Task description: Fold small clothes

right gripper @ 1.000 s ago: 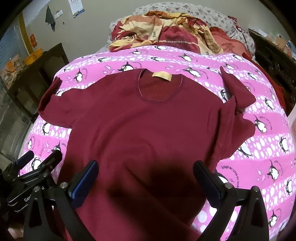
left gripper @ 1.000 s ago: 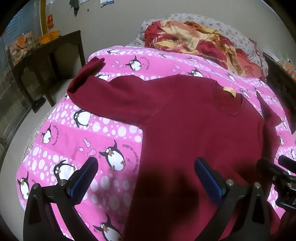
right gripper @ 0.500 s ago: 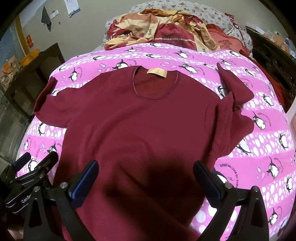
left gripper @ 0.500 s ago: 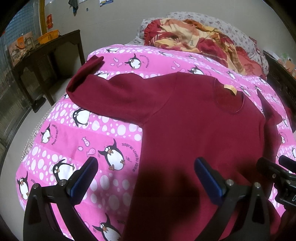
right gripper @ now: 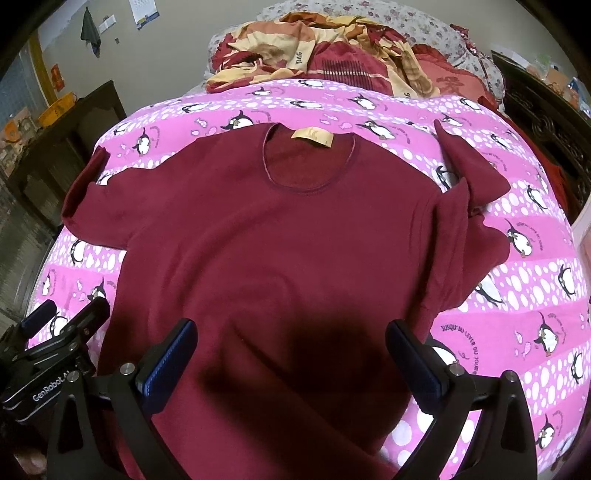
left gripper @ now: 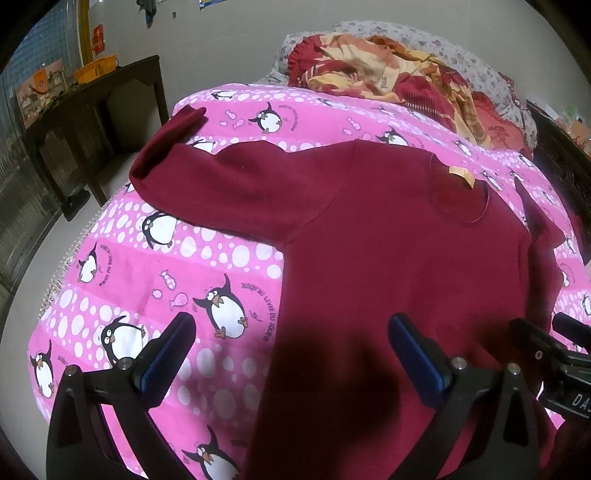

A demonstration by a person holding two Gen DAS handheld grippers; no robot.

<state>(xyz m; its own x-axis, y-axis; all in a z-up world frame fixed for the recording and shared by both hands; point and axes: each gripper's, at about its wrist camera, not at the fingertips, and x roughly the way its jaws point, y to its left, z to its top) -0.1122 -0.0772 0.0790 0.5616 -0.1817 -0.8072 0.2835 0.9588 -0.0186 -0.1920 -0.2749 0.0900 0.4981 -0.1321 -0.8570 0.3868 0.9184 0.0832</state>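
Observation:
A dark red long-sleeved sweater (left gripper: 388, 251) (right gripper: 280, 251) lies flat, front up, on a pink penguin-print bedcover (left gripper: 147, 273) (right gripper: 524, 332), its tan neck label (right gripper: 312, 136) at the far end. Its left sleeve (left gripper: 207, 177) stretches out sideways; its right sleeve (right gripper: 469, 192) is crumpled and doubled back. My left gripper (left gripper: 291, 354) hovers open over the sweater's lower left edge. Over the lower middle of the sweater my right gripper (right gripper: 291, 354) is open, holding nothing. Each gripper shows at the other view's edge: the right gripper (left gripper: 554, 354), the left gripper (right gripper: 55, 336).
A heap of red and yellow bedding (right gripper: 325, 55) and a flowered pillow (left gripper: 373, 29) lie at the head of the bed. A dark wooden table (left gripper: 92, 110) with an orange basket (left gripper: 94, 68) stands left of the bed, and dark furniture (right gripper: 546, 110) stands to the right.
Both grippers have drawn back slightly toward the sweater's hem and risen a little, so more of the sweater shows. The sweater has not moved; both stay open.

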